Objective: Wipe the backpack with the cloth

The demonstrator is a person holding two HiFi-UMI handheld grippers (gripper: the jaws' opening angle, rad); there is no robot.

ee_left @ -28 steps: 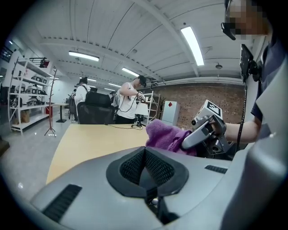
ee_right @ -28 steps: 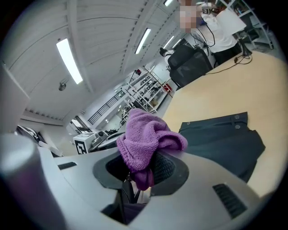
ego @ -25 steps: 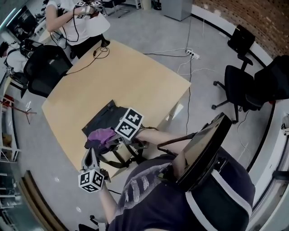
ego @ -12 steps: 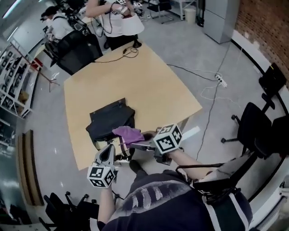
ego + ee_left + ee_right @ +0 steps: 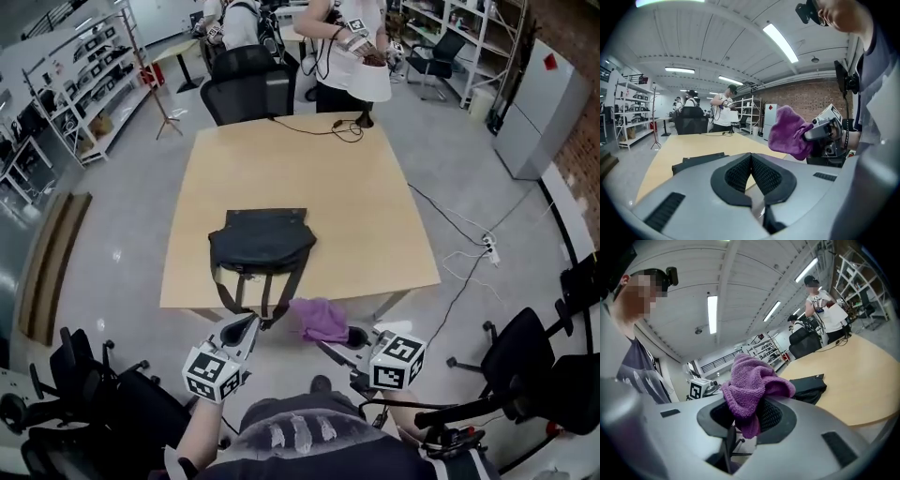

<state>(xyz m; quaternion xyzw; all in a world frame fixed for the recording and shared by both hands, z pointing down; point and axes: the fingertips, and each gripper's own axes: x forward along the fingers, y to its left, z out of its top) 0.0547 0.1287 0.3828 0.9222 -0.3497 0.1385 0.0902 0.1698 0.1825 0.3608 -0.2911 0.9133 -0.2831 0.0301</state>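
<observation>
A black backpack (image 5: 262, 246) lies flat on the wooden table (image 5: 375, 216) near its front edge, straps hanging over the edge. It also shows in the left gripper view (image 5: 698, 161) and the right gripper view (image 5: 810, 384). My right gripper (image 5: 330, 339) is shut on a purple cloth (image 5: 322, 319), held in the air just off the table's front edge; the cloth (image 5: 752, 383) bunches out of the jaws. My left gripper (image 5: 249, 323) hangs below the straps, off the table, its pads (image 5: 761, 176) pressed together with nothing between them. The cloth (image 5: 790, 132) is to its right.
People stand at the table's far end (image 5: 352, 47), where a black cable (image 5: 328, 122) lies on the top. Office chairs stand at the far side (image 5: 246, 89), at my left (image 5: 84, 375) and right (image 5: 525, 366). A power strip and cords (image 5: 483, 246) lie on the floor.
Both grippers have drawn back from the backpack and now hang off the table's front edge. The cloth has come off the bag with the right gripper. The head view has swung round.
</observation>
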